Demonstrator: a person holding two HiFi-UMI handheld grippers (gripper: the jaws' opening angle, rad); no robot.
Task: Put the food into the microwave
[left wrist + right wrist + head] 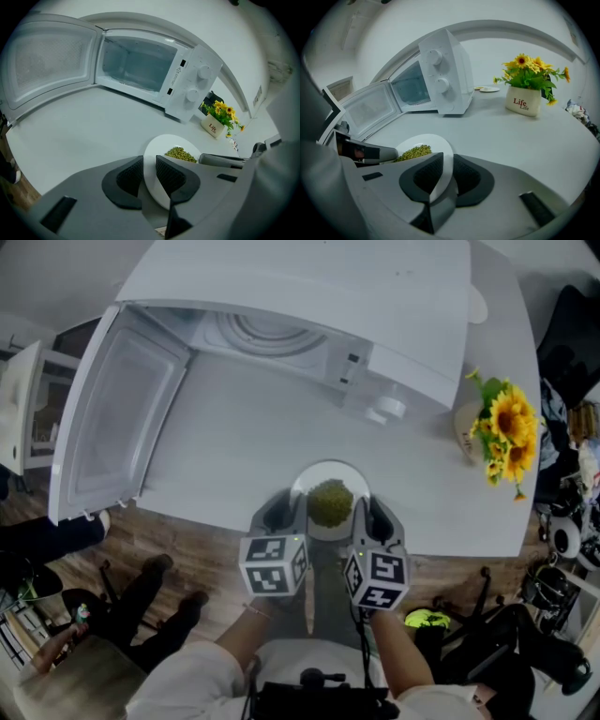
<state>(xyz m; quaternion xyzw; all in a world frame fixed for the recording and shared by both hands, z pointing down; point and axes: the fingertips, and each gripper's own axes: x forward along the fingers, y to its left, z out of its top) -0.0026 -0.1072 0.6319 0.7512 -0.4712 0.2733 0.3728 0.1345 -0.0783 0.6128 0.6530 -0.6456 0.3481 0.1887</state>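
Observation:
A white plate (307,480) heaped with green peas (330,502) is held just above the white table's near edge, in front of the white microwave (309,296). The microwave door (117,413) is swung wide open to the left, and the cavity (138,63) is empty. My left gripper (281,514) is shut on the plate's left rim, and my right gripper (371,517) is shut on its right rim. In the left gripper view the jaws (150,171) pinch the plate (161,145) beside the peas (180,153). The right gripper (445,176) clamps the plate (433,140) likewise.
A white pot of sunflowers (502,432) stands on the table to the right of the microwave. A small white disc (476,306) lies at the far right. Off the table's near edge are wooden floor, a person's shoes (155,568) and black equipment (553,634).

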